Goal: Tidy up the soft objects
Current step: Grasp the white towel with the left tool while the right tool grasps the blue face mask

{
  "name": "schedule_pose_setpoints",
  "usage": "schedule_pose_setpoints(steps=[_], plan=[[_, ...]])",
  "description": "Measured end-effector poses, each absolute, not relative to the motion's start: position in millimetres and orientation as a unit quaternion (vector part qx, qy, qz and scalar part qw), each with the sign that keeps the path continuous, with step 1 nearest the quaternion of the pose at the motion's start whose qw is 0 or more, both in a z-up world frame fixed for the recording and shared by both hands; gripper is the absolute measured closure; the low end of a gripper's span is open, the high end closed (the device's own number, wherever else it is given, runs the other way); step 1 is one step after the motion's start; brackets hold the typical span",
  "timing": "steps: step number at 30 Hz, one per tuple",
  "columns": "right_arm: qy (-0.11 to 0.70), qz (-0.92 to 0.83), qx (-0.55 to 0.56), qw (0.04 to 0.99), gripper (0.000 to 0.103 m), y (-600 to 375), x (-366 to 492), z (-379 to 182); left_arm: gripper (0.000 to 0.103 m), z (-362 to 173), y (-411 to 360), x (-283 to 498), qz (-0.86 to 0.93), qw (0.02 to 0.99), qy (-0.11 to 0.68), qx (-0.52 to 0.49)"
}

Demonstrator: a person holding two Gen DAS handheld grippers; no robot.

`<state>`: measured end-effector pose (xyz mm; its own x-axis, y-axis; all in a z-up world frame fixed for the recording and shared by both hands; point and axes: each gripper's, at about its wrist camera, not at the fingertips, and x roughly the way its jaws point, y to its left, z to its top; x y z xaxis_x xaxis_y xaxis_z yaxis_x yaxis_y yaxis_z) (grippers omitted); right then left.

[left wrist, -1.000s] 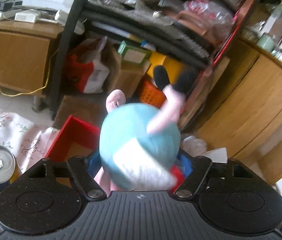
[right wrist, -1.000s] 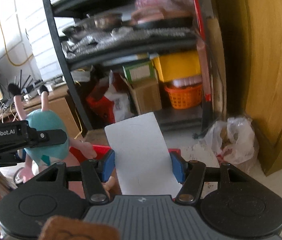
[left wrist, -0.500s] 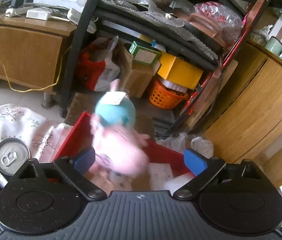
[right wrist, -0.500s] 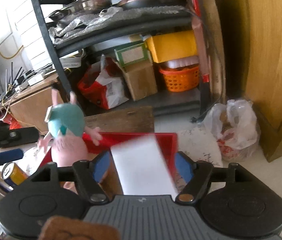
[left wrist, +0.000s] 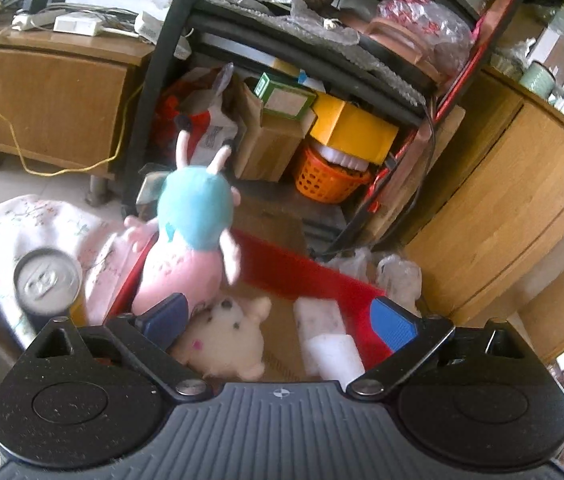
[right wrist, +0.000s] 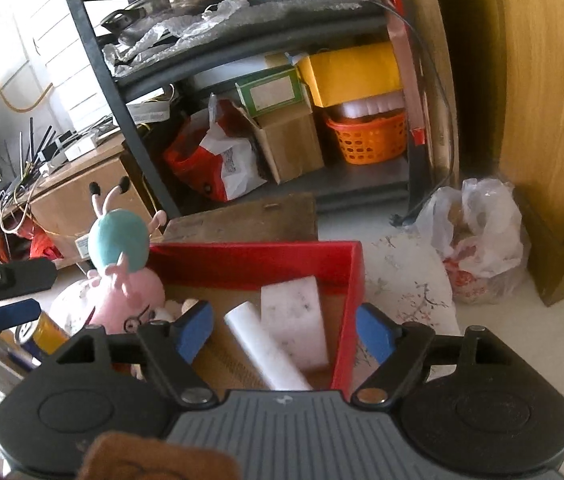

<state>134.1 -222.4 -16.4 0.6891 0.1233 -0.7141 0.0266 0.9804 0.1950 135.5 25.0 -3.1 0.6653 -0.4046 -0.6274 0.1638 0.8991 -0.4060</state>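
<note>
My left gripper (left wrist: 277, 320) hangs released over the red box (right wrist: 255, 258), pink plush (left wrist: 179, 264) just ahead, while my right gripper (right wrist: 284, 330), jaws just widened, grips nothing above the white sponges (right wrist: 294, 320).

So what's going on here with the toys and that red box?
A person holding a gripper in each hand is sorting soft things into the red box. Both grippers have just been opening. The left gripper stands wide and empty; the pink and teal plush leans at the box's left edge, above a cream plush. The right gripper grips nothing; a white foam piece lies loose below its jaws, beside a speckled sponge in the box.
</note>
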Motion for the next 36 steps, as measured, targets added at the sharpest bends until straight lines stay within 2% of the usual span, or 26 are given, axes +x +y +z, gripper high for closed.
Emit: schedule_pose_setpoints(steps=[8, 14, 25, 26, 28, 29, 30, 31, 32, 33, 36], plan=[[0.402, 0.032, 0.093, 0.91, 0.051, -227, 94, -12, 0.008, -16, 24, 94, -0.166, 0.884, 0.415, -0.138], [0.425, 0.043, 0.088, 0.9, 0.051, -224, 73, -25, 0.008, -45, 15, 70, -0.156, 0.872, 0.457, -0.081], [0.453, 0.058, 0.08, 0.886, 0.051, -218, 57, -42, 0.01, -102, 7, 79, -0.102, 0.843, 0.529, 0.009], [0.454, 0.058, 0.08, 0.886, 0.051, -218, 57, -43, 0.014, -104, 8, 82, -0.103, 0.842, 0.529, 0.003], [0.455, 0.057, 0.081, 0.885, 0.051, -221, 58, -44, 0.033, -109, 12, 89, -0.11, 0.831, 0.545, -0.023], [0.456, 0.055, 0.082, 0.885, 0.051, -222, 58, -45, 0.05, -114, 13, 91, -0.106, 0.821, 0.559, -0.036], [0.456, 0.053, 0.082, 0.884, 0.051, -223, 59, -46, 0.058, -118, 16, 93, -0.102, 0.812, 0.572, -0.05], [0.457, 0.052, 0.084, 0.884, 0.051, -223, 60, -46, 0.059, -120, 17, 93, -0.102, 0.808, 0.577, -0.057], [0.457, 0.053, 0.086, 0.884, 0.051, -224, 61, -46, 0.064, -119, 18, 93, -0.102, 0.809, 0.576, -0.056], [0.457, 0.053, 0.088, 0.884, 0.051, -225, 62, -47, 0.075, -116, 18, 92, -0.102, 0.809, 0.576, -0.054], [0.454, 0.053, 0.091, 0.885, 0.051, -226, 62, -45, 0.087, -101, 25, 85, -0.11, 0.812, 0.569, -0.071]])
